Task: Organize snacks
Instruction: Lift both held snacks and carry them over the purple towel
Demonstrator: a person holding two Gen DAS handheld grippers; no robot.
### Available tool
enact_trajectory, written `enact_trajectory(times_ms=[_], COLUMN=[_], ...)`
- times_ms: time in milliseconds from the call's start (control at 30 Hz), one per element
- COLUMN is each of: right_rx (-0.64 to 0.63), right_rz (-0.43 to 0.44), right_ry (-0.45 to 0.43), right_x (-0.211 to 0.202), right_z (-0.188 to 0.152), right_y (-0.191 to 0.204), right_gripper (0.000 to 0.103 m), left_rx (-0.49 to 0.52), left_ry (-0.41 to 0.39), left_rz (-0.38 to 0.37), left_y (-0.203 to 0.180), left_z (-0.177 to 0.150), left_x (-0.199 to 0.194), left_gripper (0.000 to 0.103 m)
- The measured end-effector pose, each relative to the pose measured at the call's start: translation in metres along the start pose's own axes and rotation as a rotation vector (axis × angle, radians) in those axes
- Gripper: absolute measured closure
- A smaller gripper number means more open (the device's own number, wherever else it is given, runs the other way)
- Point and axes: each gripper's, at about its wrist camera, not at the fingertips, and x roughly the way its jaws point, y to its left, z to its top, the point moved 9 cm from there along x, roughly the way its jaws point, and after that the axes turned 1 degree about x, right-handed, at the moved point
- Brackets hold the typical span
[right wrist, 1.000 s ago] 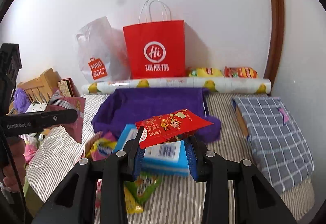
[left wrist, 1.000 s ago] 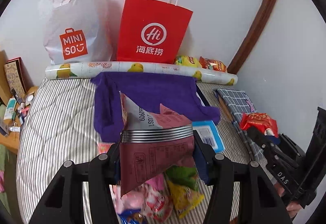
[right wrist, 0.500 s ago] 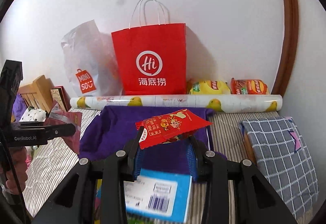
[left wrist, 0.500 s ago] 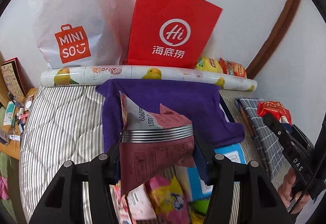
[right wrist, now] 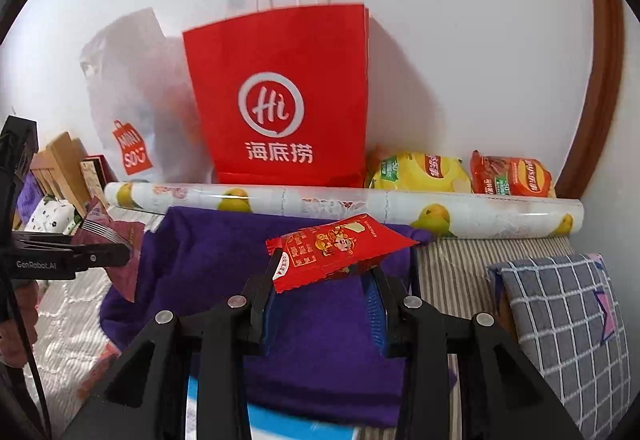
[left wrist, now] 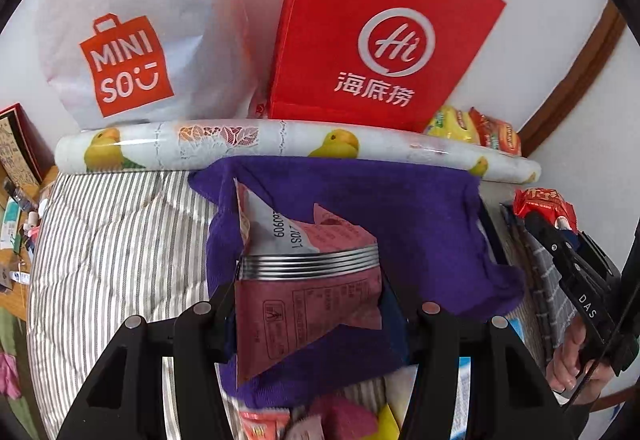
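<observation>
My left gripper (left wrist: 310, 304) is shut on a pink snack packet (left wrist: 308, 296) with silver ridges across it, held over the purple cloth (left wrist: 400, 216). My right gripper (right wrist: 324, 280) is shut on a red snack packet (right wrist: 332, 250), also above the purple cloth (right wrist: 208, 260). Each gripper shows in the other's view: the right gripper (left wrist: 554, 226) with its red packet (left wrist: 544, 204) at the right edge, the left gripper (right wrist: 124, 254) with the pink packet (right wrist: 104, 236) at the left. More loose snack packets (left wrist: 320, 420) lie below the cloth on the striped bed (left wrist: 120, 240).
A red paper bag (right wrist: 280, 100) and a white Miniso bag (left wrist: 120, 40) stand against the wall behind a duck-print roll (right wrist: 360, 204). Yellow (right wrist: 416, 172) and orange (right wrist: 512, 174) chip bags lie behind the roll. A checked grey cushion (right wrist: 560, 320) lies right; a blue box (right wrist: 280, 420) sits near.
Both grippers, each still holding its packet, have moved forward over the purple cloth toward the bags at the wall. The loose snacks and the blue box have slid toward the bottom of the views.
</observation>
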Motion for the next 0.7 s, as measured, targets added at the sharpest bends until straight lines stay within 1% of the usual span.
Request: enact_trajectory(times_ms=[200,400,567,700], right_rx=[-0.035,-0.054,-0.038,-0.058], right_rz=[-0.005,0.005,0.061,0.074], right_ry=[0.07,0.115,0.168,0.193], right_x=[0.041,0.068,0.086,0.095], right_z=[-0.005,-0.011,-0.02,-0.026], right_y=[-0.014,-0.025,-0.024,-0.021], right_gripper=[0.066,0.066,0.066,0.066], left_rx=[0.003,-0.007,-0.02,-0.011], left_ry=[0.028,0.071,0.101,0.127], left_rz=[0.005,0.005,-0.026,-0.034], left_y=[0.001,0.004,0.004,0.002], left_z=[0.018,0.029,0.029,0.024], left_x=[0.027,0.057,0.077,0.089], left_gripper=[0.049,0.049,0.049,0.049])
